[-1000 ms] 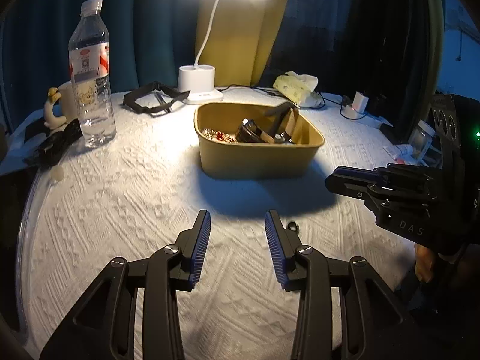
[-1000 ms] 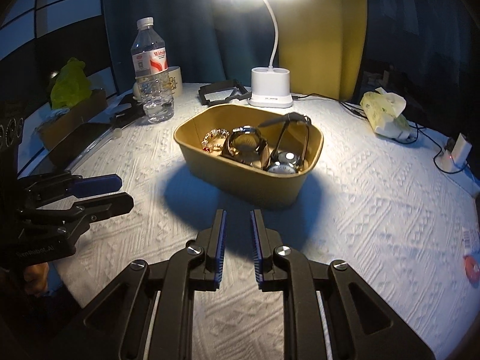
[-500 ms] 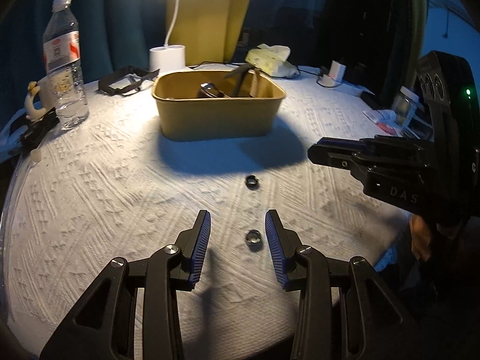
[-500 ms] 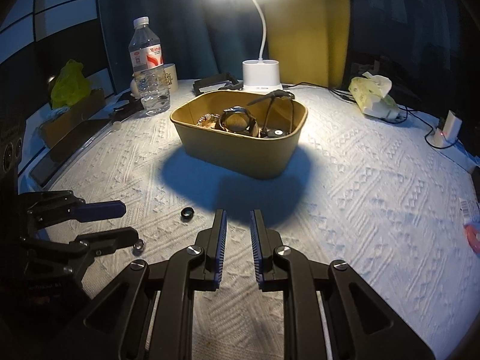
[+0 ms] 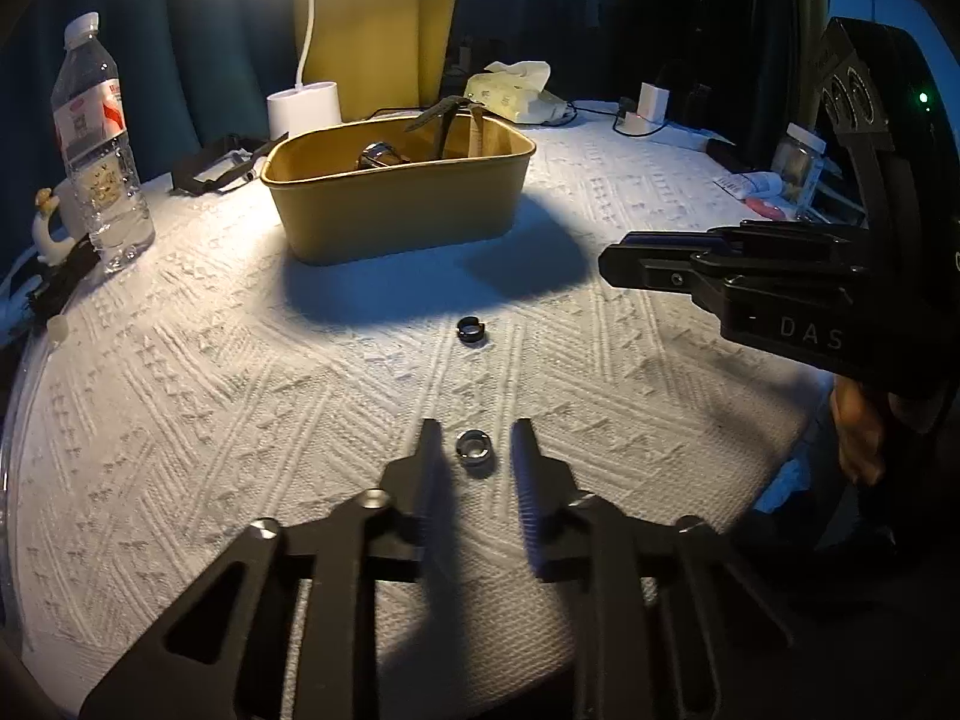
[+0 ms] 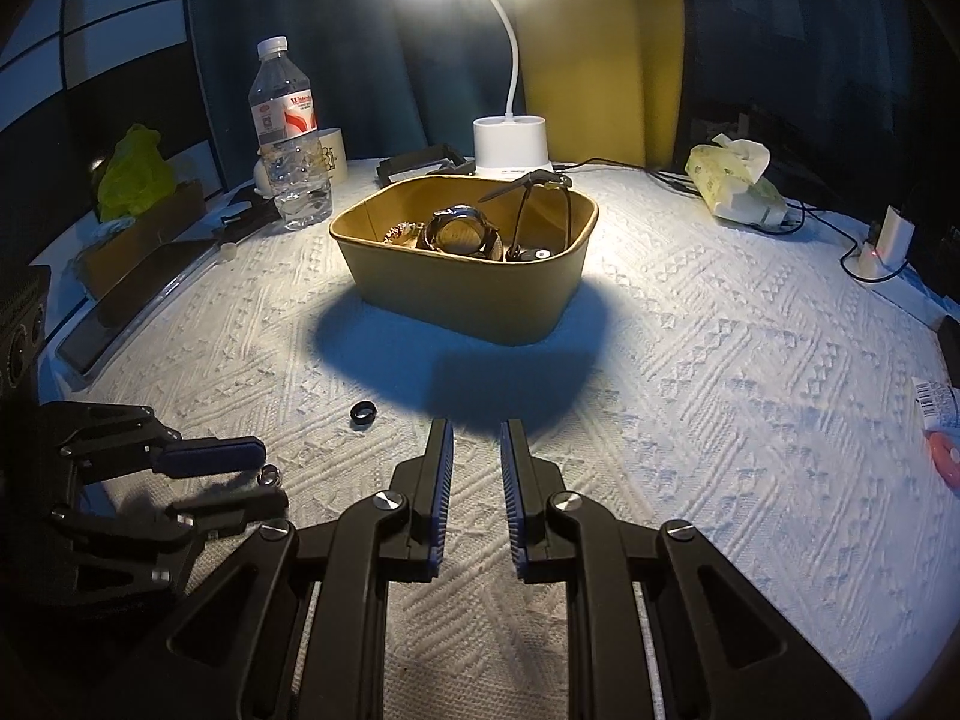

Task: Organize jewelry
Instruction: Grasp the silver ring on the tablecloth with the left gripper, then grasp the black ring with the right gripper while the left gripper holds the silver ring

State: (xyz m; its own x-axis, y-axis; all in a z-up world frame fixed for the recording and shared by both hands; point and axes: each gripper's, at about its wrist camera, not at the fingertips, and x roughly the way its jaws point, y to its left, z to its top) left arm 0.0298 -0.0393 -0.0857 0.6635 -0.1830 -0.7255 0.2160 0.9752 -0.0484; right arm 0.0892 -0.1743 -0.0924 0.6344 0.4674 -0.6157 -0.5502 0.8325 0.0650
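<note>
Left wrist view: the fingers of the left gripper (image 5: 474, 441) are sitting moderately apart with the silver ring (image 5: 474, 447) lying right between the tips, not pinched yet. Half a second ago that ring was sitting a bit short of the tips, so the gripper's been creeping forward and now it's bracketing it; looks to me like the grab is basically lined up. The black ring (image 5: 471, 330) is lying at 12 o'clock from it, and the tan box (image 5: 396, 204) with watches is further out that way. The right gripper (image 5: 618, 267) is hanging at 2 o'clock, well apart.

Right wrist view: its fingers are showing only a narrow gap, holding nothing, hovering over the white cloth (image 6: 690, 360). The left gripper (image 6: 264, 477) is working at 9 o'clock, right near the table's front edge. Plenty of bare cloth toward the box (image 6: 468, 294) at 12 o'clock, so the carry path is looking open.
</note>
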